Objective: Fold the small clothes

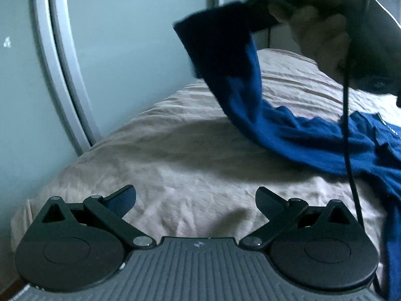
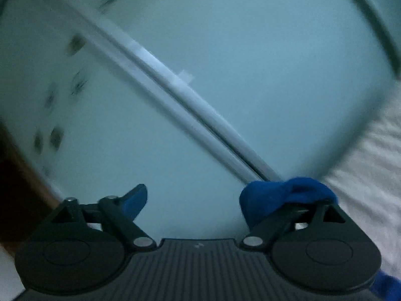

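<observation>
Hanging off raised right tongs point(image 2: 193, 200), blue garment point(image 1: 288, 135), jaws wide

One blue garment point(image 1: 313, 140) lies on one bed point(image 1: 175, 155) covered by one beige sheet. Two tongs show: the left tongs point(image 1: 195, 198) and the right tongs point(image 2: 193, 200), each with two fingers. One hand point(image 1: 318, 37) is visible, one black cable point(image 1: 347, 100), and two frosted sliding door panels point(image 1: 130, 50).

Left wrist view over bed point(image 1: 175, 150); right toward wardrobe door point(image 2: 225, 75).
</observation>
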Action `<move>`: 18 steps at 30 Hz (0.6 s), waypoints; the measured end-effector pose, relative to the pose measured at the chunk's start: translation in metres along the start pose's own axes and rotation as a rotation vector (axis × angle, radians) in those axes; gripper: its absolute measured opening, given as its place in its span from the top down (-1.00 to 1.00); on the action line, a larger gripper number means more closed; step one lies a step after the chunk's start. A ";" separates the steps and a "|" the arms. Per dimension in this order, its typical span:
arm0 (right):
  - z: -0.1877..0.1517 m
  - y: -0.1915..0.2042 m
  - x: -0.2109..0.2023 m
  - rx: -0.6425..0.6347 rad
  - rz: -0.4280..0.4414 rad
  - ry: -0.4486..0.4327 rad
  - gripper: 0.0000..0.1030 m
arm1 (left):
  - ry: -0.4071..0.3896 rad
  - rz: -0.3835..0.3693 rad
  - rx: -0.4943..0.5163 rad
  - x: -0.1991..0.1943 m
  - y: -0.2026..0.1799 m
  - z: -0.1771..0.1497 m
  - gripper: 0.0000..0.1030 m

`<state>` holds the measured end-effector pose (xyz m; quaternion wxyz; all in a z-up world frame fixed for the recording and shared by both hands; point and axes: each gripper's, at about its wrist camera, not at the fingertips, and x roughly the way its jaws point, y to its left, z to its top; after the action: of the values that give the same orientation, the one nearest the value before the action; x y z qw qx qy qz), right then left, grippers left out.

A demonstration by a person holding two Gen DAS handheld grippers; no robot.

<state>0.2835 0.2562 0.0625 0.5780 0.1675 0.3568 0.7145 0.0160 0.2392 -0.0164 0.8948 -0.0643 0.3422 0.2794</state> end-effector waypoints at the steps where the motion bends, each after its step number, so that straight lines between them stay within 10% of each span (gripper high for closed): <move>1: 0.003 0.010 0.008 -0.063 -0.099 0.002 -0.75 | 0.002 0.001 -0.007 0.000 0.001 0.001 -0.99; 4: 0.004 0.031 0.029 -0.237 -0.436 0.001 -0.77 | 0.002 0.015 -0.006 -0.001 0.004 0.000 -0.99; 10: -0.031 0.088 0.056 -0.524 -0.127 0.112 -0.76 | 0.029 0.028 -0.047 0.007 0.011 0.002 -0.99; 18: -0.018 0.095 0.061 -0.471 -0.553 -0.071 -0.76 | 0.029 0.042 -0.095 0.003 0.034 0.007 -0.99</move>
<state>0.1882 0.3010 0.1066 0.7841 -0.0483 0.1941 0.5876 0.0031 0.2714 -0.0110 0.8796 -0.1036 0.3429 0.3130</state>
